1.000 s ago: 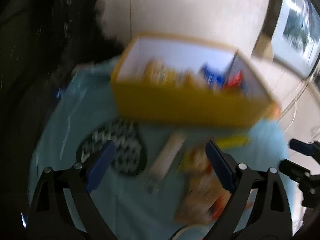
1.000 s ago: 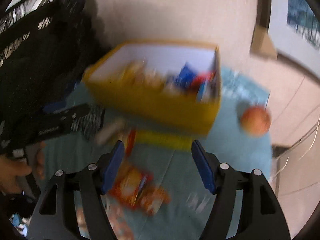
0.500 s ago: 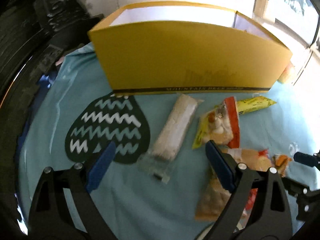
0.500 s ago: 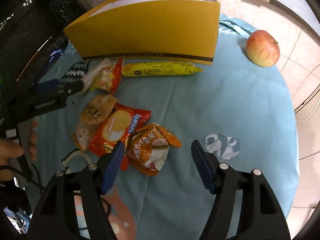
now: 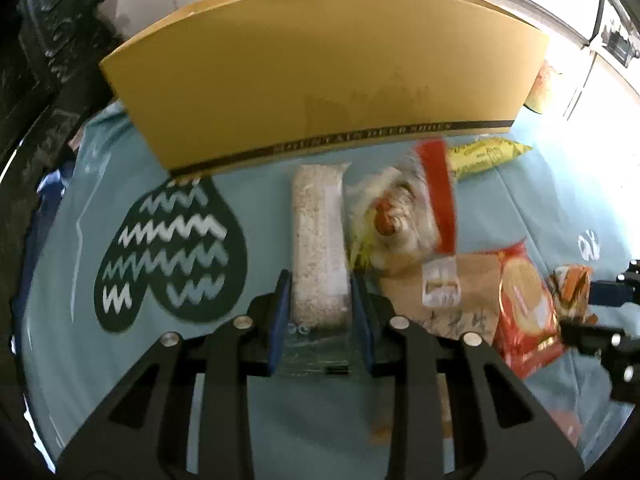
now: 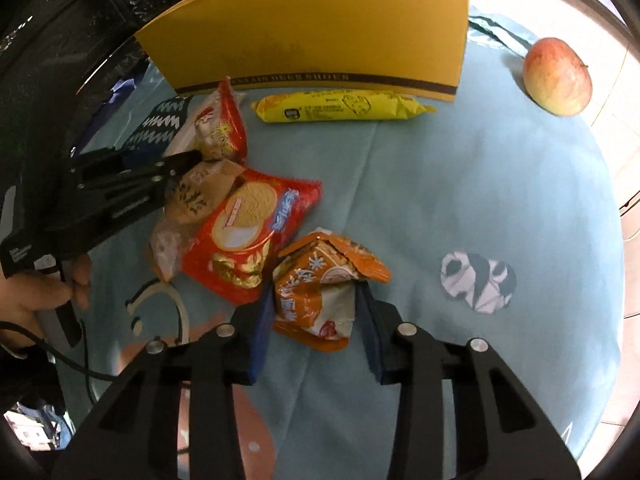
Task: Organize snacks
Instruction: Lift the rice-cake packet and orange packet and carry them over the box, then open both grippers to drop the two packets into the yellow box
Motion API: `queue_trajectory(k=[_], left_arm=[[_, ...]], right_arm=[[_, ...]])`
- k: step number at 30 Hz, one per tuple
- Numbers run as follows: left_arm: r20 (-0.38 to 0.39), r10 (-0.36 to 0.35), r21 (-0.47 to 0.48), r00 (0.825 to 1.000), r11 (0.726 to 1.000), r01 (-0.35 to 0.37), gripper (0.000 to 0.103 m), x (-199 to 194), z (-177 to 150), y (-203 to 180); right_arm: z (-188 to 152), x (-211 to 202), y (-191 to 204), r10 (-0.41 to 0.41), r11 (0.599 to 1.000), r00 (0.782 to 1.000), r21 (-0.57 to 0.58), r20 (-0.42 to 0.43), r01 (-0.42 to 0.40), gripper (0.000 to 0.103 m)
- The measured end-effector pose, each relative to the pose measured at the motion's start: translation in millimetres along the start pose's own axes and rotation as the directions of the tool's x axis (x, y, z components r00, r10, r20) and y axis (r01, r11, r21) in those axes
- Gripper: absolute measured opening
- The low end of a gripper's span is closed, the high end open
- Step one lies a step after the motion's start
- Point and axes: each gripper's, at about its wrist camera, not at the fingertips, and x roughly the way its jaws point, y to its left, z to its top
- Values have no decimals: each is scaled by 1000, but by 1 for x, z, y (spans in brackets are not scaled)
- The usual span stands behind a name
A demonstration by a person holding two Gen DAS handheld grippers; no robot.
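The left gripper (image 5: 319, 300) has its blue fingers (image 5: 277, 316) pinching the near end of a long clear-wrapped rice bar (image 5: 318, 246), which lies flat on the desk (image 5: 256, 420) and runs straight ahead from the fingers toward the yellow box (image 5: 320, 80); the bar's far end stops just short of the box's front wall. Just right of these fingers sits a clear pouch with a red strip (image 5: 404, 208), then a brown paper packet (image 5: 460, 300) and a red cracker packet (image 5: 524, 304), overlapping one another; a yellow stick packet (image 5: 488, 156) lies ahead and to the right, close against the box. Left of the fingers a dark heart-shaped print with zigzags (image 5: 172, 248) marks the cloth. The right gripper (image 6: 312, 320) has its fingers (image 6: 258, 332) closed against both sides of an orange snack packet (image 6: 320, 300), whose near end sits between them while its far end touches the red cracker packet (image 6: 252, 236). Ahead of these fingers the yellow stick packet (image 6: 340, 108) lies along the foot of the yellow box (image 6: 312, 28), well apart from them. An apple (image 6: 558, 76) rests far ahead to the right, and a panda print (image 6: 476, 280) lies just right of the fingers. The left gripper (image 6: 188, 160) shows far to the left.
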Motion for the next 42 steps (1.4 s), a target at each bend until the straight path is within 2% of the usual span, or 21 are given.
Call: queue_trajectory(k=[10, 16, 22, 29, 36, 42], left_arm=[[54, -15, -131, 998, 991, 22, 29, -39, -15, 17], [123, -3, -188, 992, 982, 27, 29, -79, -8, 23], [188, -15, -183, 982, 982, 50, 29, -119, 16, 23], [302, -21, -145, 953, 987, 68, 29, -170, 48, 10], [344, -10, -140, 939, 988, 62, 29, -182, 89, 7], [362, 3, -123, 932, 991, 45, 29, -168, 139, 10]], right_arm=[[-1, -45, -7, 32, 999, 994, 25, 102, -35, 39], [11, -91, -6, 52, 998, 975, 5, 216, -55, 39], [32, -138, -11, 63, 997, 944, 20, 324, -73, 39], [53, -173, -7, 65, 998, 908, -13, 414, -66, 39], [98, -198, 0, 64, 997, 868, -58, 492, -40, 39], [147, -195, 0, 39, 996, 852, -87, 523, 8, 39]])
